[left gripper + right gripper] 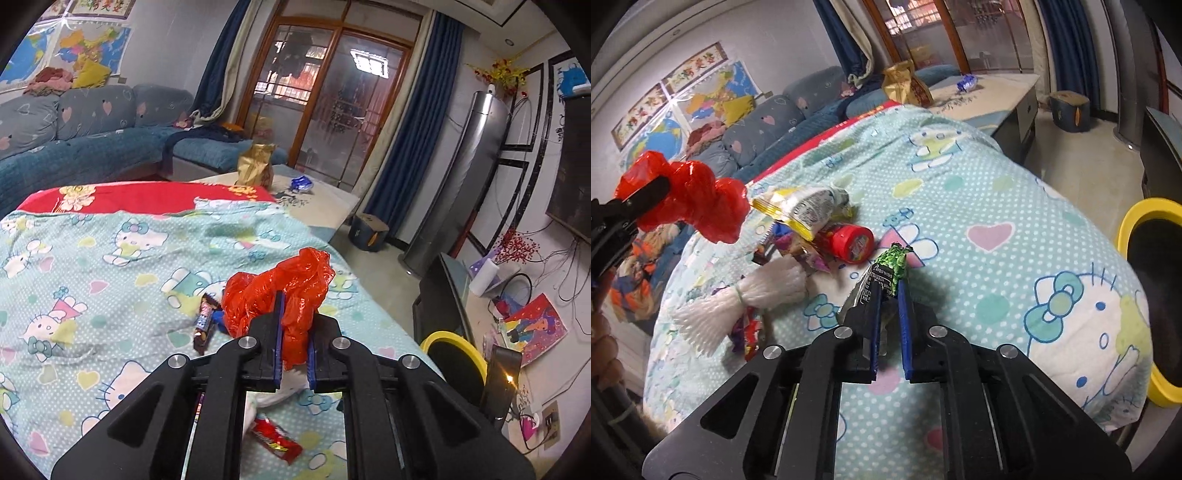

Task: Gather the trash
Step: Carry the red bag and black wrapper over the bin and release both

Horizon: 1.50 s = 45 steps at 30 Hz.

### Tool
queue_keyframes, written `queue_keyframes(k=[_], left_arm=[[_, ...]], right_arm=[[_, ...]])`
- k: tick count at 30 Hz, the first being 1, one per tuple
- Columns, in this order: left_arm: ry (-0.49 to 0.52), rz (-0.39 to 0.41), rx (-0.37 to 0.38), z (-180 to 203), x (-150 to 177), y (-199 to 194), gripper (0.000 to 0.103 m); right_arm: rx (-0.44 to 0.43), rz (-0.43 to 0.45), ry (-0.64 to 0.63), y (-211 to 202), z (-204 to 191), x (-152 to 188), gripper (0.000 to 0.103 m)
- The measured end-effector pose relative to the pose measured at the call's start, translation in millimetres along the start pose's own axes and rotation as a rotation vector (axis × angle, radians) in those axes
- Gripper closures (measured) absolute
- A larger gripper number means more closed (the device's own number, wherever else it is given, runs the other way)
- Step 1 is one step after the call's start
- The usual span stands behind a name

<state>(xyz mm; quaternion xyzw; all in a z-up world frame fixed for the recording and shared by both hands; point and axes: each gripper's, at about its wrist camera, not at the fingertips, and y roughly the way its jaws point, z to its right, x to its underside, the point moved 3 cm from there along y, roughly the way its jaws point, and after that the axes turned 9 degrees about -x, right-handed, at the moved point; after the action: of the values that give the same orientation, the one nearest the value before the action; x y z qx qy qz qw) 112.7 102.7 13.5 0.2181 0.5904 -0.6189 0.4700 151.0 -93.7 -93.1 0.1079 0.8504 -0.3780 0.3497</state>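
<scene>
My left gripper point(295, 325) is shut on a crumpled red plastic bag point(284, 284) and holds it above the Hello Kitty cloth point(110, 258). In the right wrist view the same red bag point(690, 199) hangs at the far left in the left gripper point(646, 195). My right gripper point(889, 287) is shut on a green and silver wrapper point(894, 262) just over the cloth. Loose trash lies left of it: a yellow packet point(801, 210), a red-lidded tub point(851, 240) and a white foam net point(753, 295). A yellow-rimmed bin point(1134, 221) stands off the right edge.
A candy bar wrapper point(204, 321) and a red wrapper point(275, 441) lie on the cloth near my left gripper. The yellow-rimmed bin point(454, 354) is on the floor to the right. Behind are a gold bag point(255, 164), a blue wrapper point(302, 182) and a blue sofa point(92, 125).
</scene>
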Motion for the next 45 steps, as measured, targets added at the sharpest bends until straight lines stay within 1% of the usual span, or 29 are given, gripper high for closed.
queue_keyframes(k=[6,15,21,33,45], left_arm=[[0.027,0.017,0.037,17.2,-1.1,-10.5,0.094],[0.066,0.015,0.085,41.8,3.6,-14.6,0.094],[0.101,0.013,0.119,62.4,6.8,-15.4,0.094],[0.148,0.006,0.180,94.6,14.5,-16.8,0.094],[0.193,-0.005,0.222,124.1,24.5,-15.2,0.094]], right_arm=[[-0.012,0.037,-0.037,-13.8,-8.7,-4.7,0.100],[-0.026,0.081,-0.054,-32.9,-10.1,-8.9,0.100],[-0.016,0.112,-0.057,-47.3,-7.3,-13.3,0.100],[0.037,0.194,-0.019,-77.9,18.6,-22.9,0.101],[0.092,0.254,0.034,-105.3,52.0,-22.0,0.101]])
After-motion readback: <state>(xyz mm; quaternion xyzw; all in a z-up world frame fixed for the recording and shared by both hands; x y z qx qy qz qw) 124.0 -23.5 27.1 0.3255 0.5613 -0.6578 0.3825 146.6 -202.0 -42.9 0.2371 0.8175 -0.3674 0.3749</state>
